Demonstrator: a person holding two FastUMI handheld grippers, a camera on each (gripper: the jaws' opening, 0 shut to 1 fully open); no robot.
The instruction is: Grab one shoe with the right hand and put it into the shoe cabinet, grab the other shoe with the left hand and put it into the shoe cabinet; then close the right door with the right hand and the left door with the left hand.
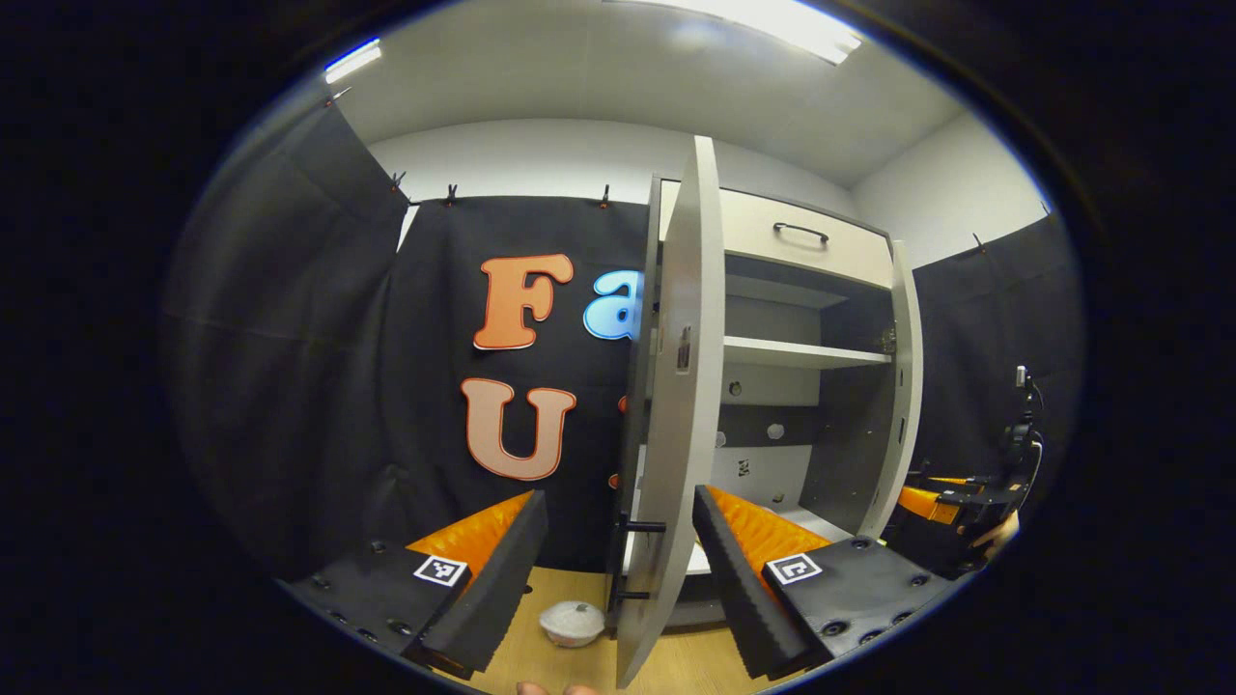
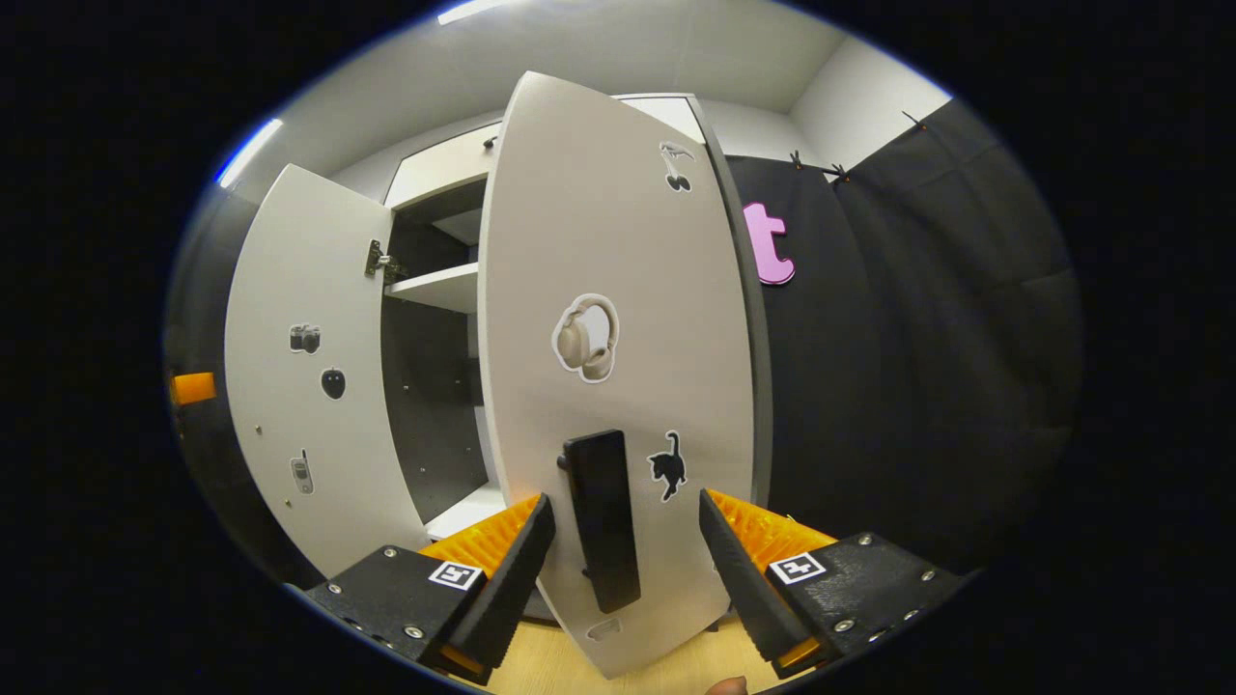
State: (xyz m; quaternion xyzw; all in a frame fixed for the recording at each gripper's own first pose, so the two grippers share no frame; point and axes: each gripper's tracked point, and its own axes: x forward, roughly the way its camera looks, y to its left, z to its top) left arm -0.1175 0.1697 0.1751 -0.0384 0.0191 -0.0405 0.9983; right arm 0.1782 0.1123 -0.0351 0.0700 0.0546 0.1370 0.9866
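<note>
Right gripper (image 2: 623, 541) spread, straddling right door's (image 2: 618, 290) handle (image 2: 603, 521); left gripper (image 1: 618, 555) spread astride left door's (image 1: 676, 405) near edge. Two doors, both ajar.

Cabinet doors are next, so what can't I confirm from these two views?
- Shoes inside the cabinet: in the left gripper view the left door covers the bottom shelf.
- The same in the right gripper view: the right door blocks the interior.
- White thing on the floor: too small to identify.
</note>
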